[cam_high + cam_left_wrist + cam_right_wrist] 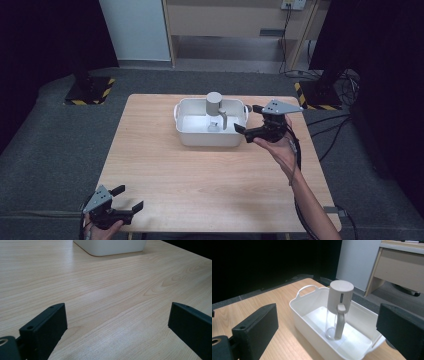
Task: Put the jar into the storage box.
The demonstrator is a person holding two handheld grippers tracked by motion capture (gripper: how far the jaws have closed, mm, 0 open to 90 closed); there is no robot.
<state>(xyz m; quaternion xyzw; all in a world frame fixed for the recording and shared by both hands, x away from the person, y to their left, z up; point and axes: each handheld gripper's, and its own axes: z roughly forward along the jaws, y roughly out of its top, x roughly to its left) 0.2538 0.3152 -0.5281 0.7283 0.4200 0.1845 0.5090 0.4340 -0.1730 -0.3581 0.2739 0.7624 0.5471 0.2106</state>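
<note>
table (165,165): light wood, on grey carpet.
tub (186,134): white rectangular bin with loop handles at both short ends, sits at 12 o'clock on the table, just back of centre. In left gripper view only its near bottom corner (110,247) shows at 12 o'clock, well apart from the jaws.
bottle (216,111): clear-bodied jug with a grey cylindrical cap and a grey side handle, upright inside the tub, toward its middle-right. In right gripper view it (338,310) stands dead ahead with the handle facing the camera.
left gripper (126,198): at 7 o'clock on the table near the front edge, held in the person's left hand (102,227). Jaws spread wide, nothing between them but bare tabletop; same in its own view (117,330).
right gripper (248,118): at 2 o'clock, just beside the tub's right end, carried in the right hand (280,147). Jaws wide apart, gripping nothing; in its own view (327,327) they frame the tub (307,325) and the bottle with clear gap on both sides. Whether a jaw touches the tub: cannot tell.
background: wooden desk (235,20) at 12 o'clock, beyond the table.
</note>
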